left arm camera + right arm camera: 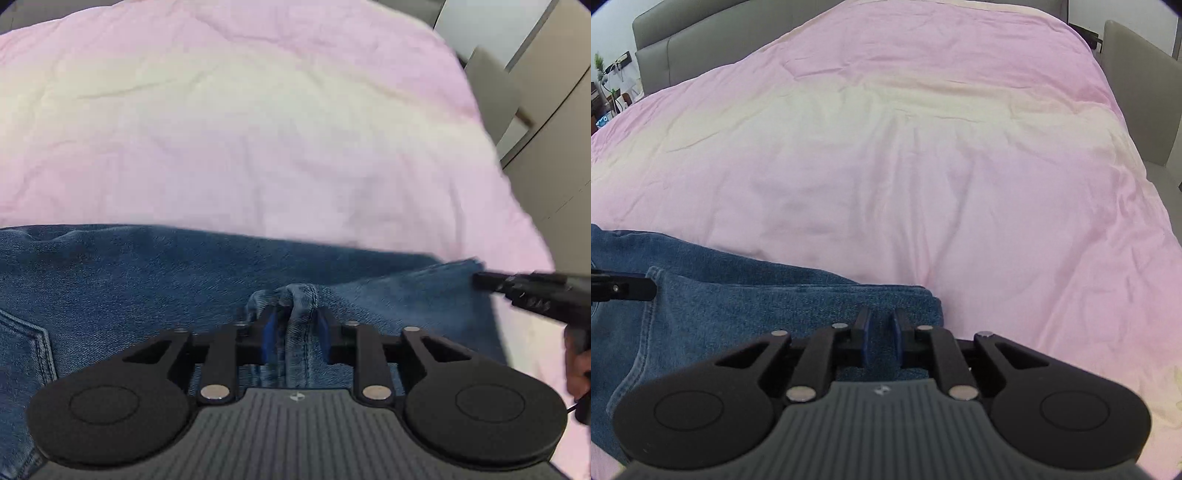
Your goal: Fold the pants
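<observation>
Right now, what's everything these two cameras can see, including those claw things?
Blue denim jeans: one, blue, lying across the near edge of the bed.
Pink quilted bed cover: one, pink fading to cream, spread over the whole bed.
Grey padded headboard: one, grey, at the far end of the bed.
Green potted plant: one, green, far left corner beyond the bed.
Beige cabinet doors: several, beige, right of the bed.
Left claw: one, black with blue pads, a bunched denim seam between its pads.
Right claw: one, black with blue pads, at the jeans' right end.

Blue denim pants (147, 273), pink quilt (240, 147), grey headboard (701, 40)
</observation>
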`<state>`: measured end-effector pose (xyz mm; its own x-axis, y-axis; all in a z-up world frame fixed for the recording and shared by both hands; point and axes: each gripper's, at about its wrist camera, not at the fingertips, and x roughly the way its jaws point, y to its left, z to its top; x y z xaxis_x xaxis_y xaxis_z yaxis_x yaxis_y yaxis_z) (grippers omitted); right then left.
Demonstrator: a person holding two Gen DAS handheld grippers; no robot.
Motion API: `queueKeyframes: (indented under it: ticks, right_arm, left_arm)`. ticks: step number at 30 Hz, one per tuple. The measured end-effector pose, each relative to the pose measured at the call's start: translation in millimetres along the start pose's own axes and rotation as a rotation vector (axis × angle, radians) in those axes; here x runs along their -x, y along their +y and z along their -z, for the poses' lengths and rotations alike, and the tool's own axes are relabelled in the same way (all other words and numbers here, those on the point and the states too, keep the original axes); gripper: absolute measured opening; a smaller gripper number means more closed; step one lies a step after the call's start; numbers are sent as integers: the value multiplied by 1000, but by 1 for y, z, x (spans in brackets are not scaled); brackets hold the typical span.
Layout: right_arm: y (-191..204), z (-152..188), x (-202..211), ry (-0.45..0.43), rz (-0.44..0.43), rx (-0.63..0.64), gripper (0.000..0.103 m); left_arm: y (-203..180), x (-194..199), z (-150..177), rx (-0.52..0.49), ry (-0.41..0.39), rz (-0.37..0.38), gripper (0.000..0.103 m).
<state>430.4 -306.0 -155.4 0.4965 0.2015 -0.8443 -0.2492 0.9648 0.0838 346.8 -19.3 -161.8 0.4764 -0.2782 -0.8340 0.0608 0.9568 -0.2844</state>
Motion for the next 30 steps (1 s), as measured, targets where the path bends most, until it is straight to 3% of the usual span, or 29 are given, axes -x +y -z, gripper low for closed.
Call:
queueKeyframes:
  ticks: [5, 8, 12, 14, 23, 30]
  right_arm:
    - [0, 7, -31, 22, 21, 30, 3]
    - [0, 8, -40, 15, 36, 8, 1]
    - [3, 9, -18, -8, 48, 25, 1]
    - [3, 16, 2, -21, 45, 19, 11]
    - [24, 103, 85, -50, -7, 21, 13]
    - [34, 142, 66, -7, 14, 73, 13]
  left_arm:
    - [-9, -20, 8, -73, 25, -52, 25]
    - [-14, -24, 5, -62, 38, -67, 25]
    - [-19, -11, 8, -73, 43, -78, 28]
    - [-19, 0, 11, -79, 34, -88, 30]
    - [-16, 55, 56, -29, -37, -50, 30]
    - [11, 91, 83, 77, -93, -88, 34]
